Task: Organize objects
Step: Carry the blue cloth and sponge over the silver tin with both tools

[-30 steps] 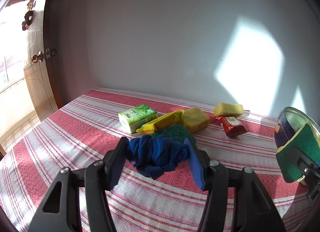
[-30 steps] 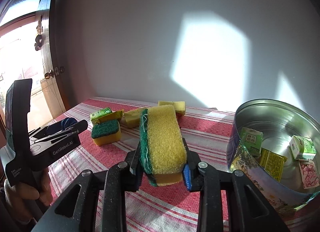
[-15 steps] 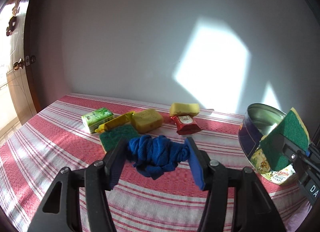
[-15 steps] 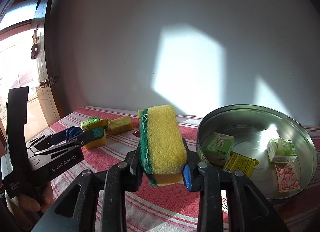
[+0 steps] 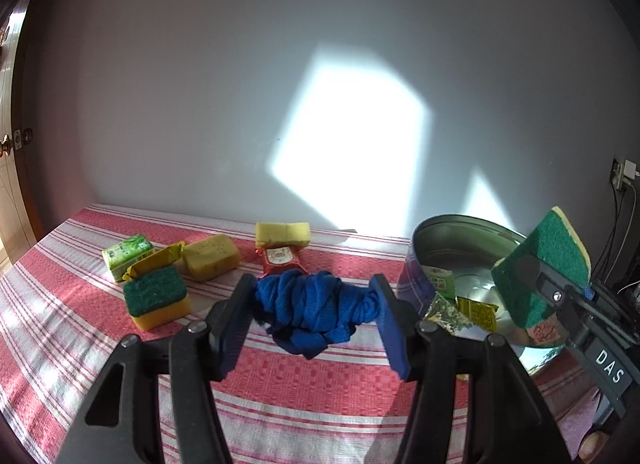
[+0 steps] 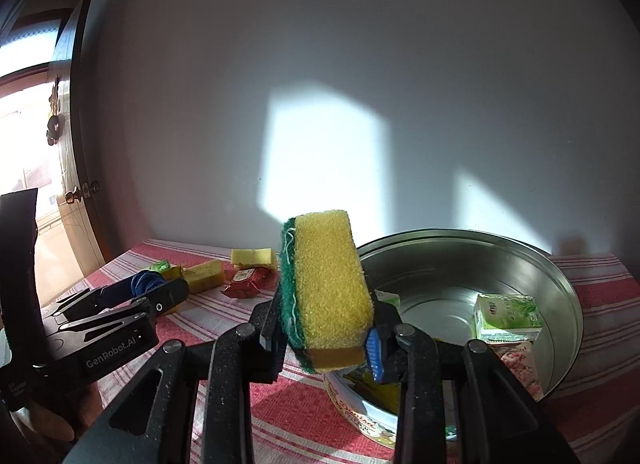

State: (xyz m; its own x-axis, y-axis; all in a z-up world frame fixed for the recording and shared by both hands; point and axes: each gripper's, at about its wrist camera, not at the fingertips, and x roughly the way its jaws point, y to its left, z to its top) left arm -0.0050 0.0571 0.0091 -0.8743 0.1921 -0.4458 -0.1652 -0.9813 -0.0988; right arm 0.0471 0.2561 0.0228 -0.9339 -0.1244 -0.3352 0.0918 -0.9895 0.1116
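With the left hand-held gripper [image 5: 314, 316] clamped on a bunched blue cloth [image 5: 312, 310] and the right hand-held gripper [image 6: 326, 338] pinching a sponge [image 6: 326, 296] beside the tin [image 6: 560, 292], both loads above the worktop [image 5: 320, 404], simultaneous release risks the cloth snagging the rim.

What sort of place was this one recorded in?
Most likely a room in a home. A table with a red-and-white striped cloth stands against a plain wall, a wooden door with a brass knob lets sunlight in at the left, and sponges, snack packets and a round metal tin are being tidied.
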